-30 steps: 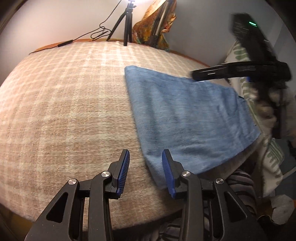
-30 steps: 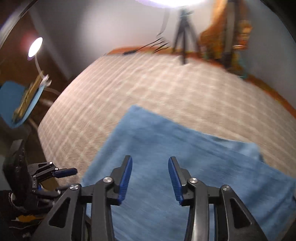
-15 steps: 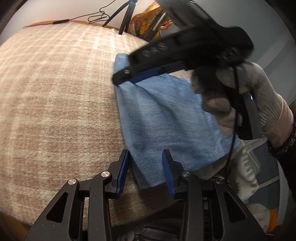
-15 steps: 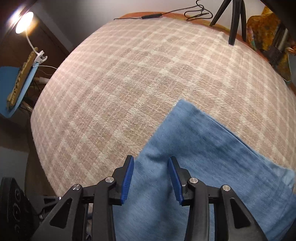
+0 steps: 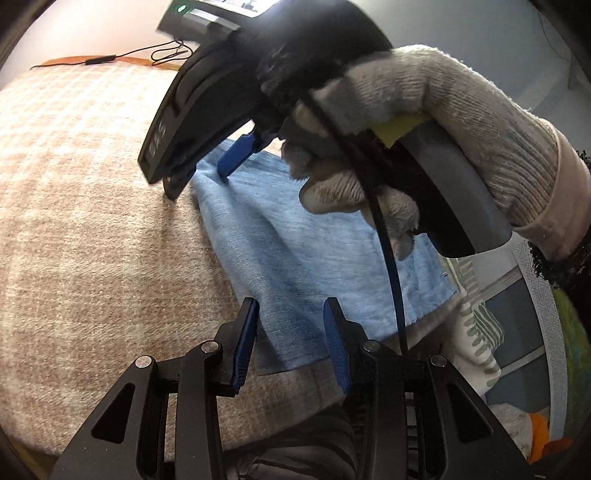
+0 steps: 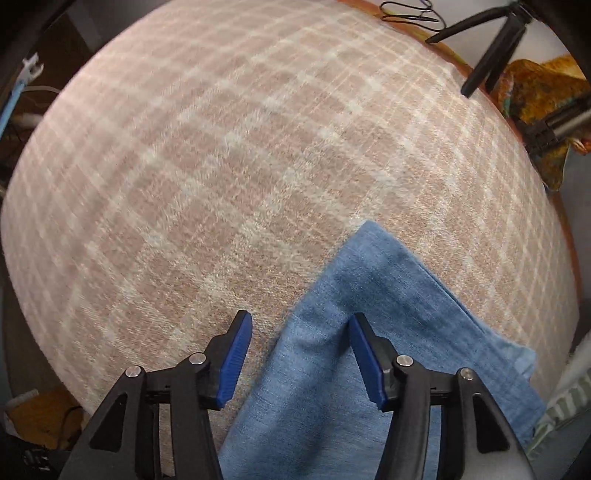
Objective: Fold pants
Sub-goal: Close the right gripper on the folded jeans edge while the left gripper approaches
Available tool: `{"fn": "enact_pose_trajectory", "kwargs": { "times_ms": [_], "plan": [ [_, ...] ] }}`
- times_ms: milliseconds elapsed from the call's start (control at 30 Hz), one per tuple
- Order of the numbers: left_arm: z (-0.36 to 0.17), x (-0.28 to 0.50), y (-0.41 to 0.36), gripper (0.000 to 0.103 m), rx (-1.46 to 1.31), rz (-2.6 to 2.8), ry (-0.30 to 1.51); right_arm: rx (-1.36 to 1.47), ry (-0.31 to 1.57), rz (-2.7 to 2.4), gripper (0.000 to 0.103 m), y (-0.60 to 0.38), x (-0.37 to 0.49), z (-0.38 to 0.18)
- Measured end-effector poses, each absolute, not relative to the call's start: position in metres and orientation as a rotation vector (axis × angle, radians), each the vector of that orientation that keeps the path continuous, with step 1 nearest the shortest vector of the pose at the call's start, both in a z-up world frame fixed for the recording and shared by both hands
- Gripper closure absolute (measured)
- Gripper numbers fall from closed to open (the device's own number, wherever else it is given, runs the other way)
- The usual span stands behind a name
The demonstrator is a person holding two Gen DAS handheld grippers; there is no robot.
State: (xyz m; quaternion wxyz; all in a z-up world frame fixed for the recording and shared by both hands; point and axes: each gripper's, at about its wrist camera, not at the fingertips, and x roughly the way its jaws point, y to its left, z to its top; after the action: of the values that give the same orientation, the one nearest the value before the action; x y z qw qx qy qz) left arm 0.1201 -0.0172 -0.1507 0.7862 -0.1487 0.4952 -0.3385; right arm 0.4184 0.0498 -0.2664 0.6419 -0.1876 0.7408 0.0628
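The folded light-blue denim pants lie flat on the beige plaid blanket. My left gripper is open, its jaws astride the near left corner of the pants. My right gripper is open over the pants, its jaws astride their left folded edge near the far corner. In the left wrist view the right gripper, held by a gloved hand, reaches down at the far left corner and hides the far part of the pants.
A tripod and a black cable stand at the far edge of the bed. Orange patterned cloth is at the far right. A leaf-print pillow lies beside the bed on the right.
The right gripper has moved left and down onto the far left corner of the pants and opened wider. The left gripper has closed in on the near left corner.
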Motion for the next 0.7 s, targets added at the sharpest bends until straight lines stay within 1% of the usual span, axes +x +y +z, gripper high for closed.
{"fn": "enact_pose_trajectory", "kwargs": {
  "times_ms": [100, 200, 267, 300, 367, 433, 533, 600, 633, 667, 700],
  "plan": [
    [-0.152, 0.118, -0.021, 0.068, -0.322, -0.72, 1.068, -0.418, 1.699, 0.151, 0.048, 0.051, 0.421, -0.268],
    [-0.154, 0.116, -0.024, 0.067, -0.317, -0.698, 1.079, -0.417, 1.696, 0.158, 0.053, 0.051, 0.42, -0.267],
    [-0.158, 0.117, -0.025, 0.051, -0.328, -0.67, 1.091, -0.414, 1.693, 0.152, 0.06, 0.05, 0.421, -0.266],
    [-0.16, 0.118, -0.025, 0.049, -0.338, -0.655, 1.096, -0.403, 1.691, 0.15, 0.062, 0.044, 0.419, -0.264],
    [-0.165, 0.123, -0.026, 0.048, -0.365, -0.629, 1.113, -0.386, 1.689, 0.146, 0.066, 0.033, 0.415, -0.26],
    [-0.17, 0.127, -0.03, 0.048, -0.395, -0.64, 1.127, -0.362, 1.688, 0.148, 0.066, 0.028, 0.416, -0.259],
    [-0.18, 0.132, -0.033, 0.051, -0.456, -0.657, 1.142, -0.334, 1.69, 0.15, 0.066, 0.013, 0.421, -0.257],
    [-0.179, 0.133, -0.034, 0.065, -0.476, -0.666, 1.134, -0.313, 1.693, 0.149, 0.065, 0.006, 0.423, -0.254],
    [-0.177, 0.133, -0.035, 0.07, -0.474, -0.669, 1.122, -0.305, 1.701, 0.149, 0.063, 0.002, 0.423, -0.254],
    [-0.174, 0.133, -0.036, 0.07, -0.471, -0.674, 1.112, -0.304, 1.708, 0.147, 0.055, 0.0, 0.423, -0.253],
    [-0.17, 0.13, -0.04, 0.07, -0.457, -0.684, 1.094, -0.312, 1.71, 0.146, 0.05, -0.003, 0.423, -0.252]
  ]
}}
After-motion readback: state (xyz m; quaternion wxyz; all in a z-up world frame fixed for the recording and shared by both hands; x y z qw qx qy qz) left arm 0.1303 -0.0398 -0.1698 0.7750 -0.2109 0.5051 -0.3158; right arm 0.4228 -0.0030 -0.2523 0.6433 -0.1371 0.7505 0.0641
